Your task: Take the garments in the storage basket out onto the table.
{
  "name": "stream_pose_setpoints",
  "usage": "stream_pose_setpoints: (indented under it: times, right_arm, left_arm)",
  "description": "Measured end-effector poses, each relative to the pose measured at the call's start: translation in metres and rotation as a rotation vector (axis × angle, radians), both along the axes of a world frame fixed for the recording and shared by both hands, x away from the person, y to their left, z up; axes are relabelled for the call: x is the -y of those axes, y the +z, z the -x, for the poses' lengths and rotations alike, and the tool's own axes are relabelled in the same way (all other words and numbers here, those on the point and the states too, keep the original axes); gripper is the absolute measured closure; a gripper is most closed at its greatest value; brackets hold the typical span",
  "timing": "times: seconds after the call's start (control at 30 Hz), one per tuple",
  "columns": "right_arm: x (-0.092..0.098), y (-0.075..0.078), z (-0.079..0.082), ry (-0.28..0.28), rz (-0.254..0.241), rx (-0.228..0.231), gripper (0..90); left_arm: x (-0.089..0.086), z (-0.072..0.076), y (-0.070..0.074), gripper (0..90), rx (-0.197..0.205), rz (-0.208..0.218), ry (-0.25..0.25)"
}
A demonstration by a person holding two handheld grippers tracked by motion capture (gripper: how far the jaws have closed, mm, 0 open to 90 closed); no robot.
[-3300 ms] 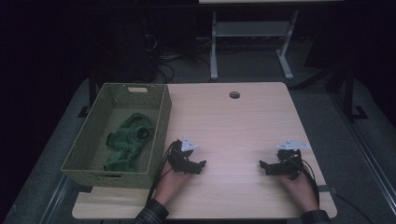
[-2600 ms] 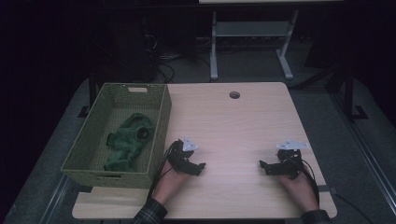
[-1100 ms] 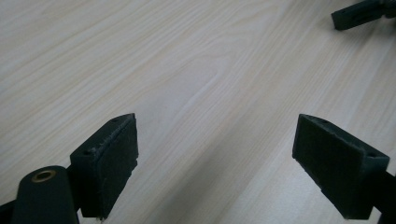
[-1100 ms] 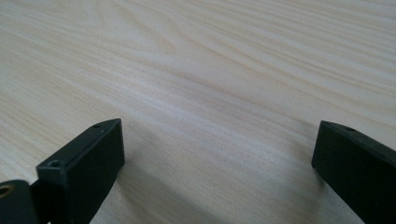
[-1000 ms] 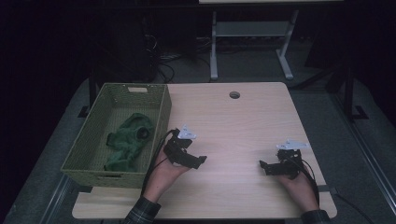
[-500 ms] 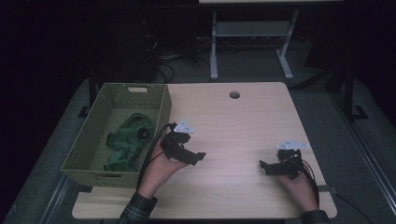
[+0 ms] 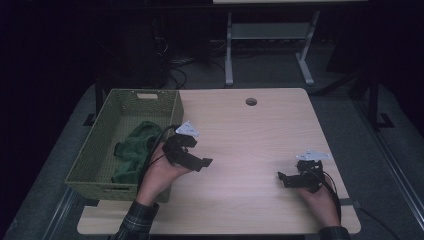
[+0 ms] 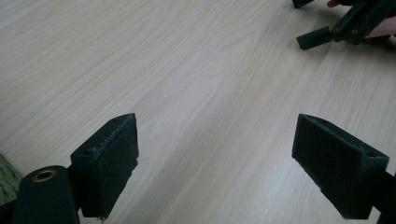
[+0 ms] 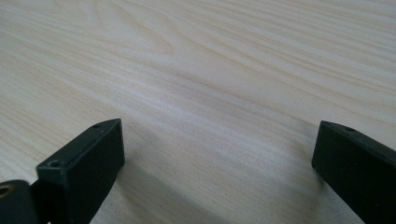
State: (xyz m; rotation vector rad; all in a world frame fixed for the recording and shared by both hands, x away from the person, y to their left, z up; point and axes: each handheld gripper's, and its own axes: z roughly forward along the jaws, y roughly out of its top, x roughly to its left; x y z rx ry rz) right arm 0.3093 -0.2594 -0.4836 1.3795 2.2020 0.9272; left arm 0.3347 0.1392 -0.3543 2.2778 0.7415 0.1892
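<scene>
My left gripper [image 7: 192, 156] has its jaws spread wide over bare counter [image 7: 250, 135], just beside the green basket [image 7: 102, 134] where the green cloth [image 7: 132, 150] lies. My right gripper [image 7: 295, 177] sits low, well apart, jaws wide and empty.

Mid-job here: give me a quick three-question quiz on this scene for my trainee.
1. True or false: the left tongs are shut on the green cloth.
2. Where does the cloth lie? A) on the bare table B) in the basket C) under the right tongs
3. Fill in: the left tongs are the ones ____ to the basket.

Key
1. False. The left gripper view shows their jaws wide apart over bare wood, holding nothing.
2. B. The cloth is bunched inside the basket at the table's left edge.
3. Nearer. They sit beside its right wall, while the right tongs, also open, rest near the table's right edge.
</scene>
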Motion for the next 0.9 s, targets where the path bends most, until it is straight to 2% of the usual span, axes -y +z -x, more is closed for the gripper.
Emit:
stream_pose_setpoints:
  times: [0.1, 0.27, 0.57, 0.7, 0.9]
  right_arm:
    - [0.0, 0.0, 0.0, -0.002, -0.002, 0.0, 2.0]
    - [0.0, 0.0, 0.0, -0.002, -0.002, 0.0, 2.0]
    - [0.0, 0.0, 0.0, -0.002, -0.002, 0.0, 2.0]
    - [0.0, 0.0, 0.0, -0.002, -0.002, 0.0, 2.0]
    - [0.0, 0.0, 0.0, -0.002, -0.002, 0.0, 2.0]
  left_arm:
    - [-0.006, -0.001, 0.001, 15.1, -0.002, 0.005, -0.007]
    - [-0.014, -0.002, 0.002, 15.6, -0.014, 0.008, 0.01]
    - [-0.034, -0.001, 0.012, 17.0, -0.001, 0.0, 0.032]
    - [-0.042, 0.0, 0.015, 19.1, 0.001, 0.015, 0.049]
    - [-0.055, 0.001, 0.021, 20.0, 0.007, 0.015, 0.074]
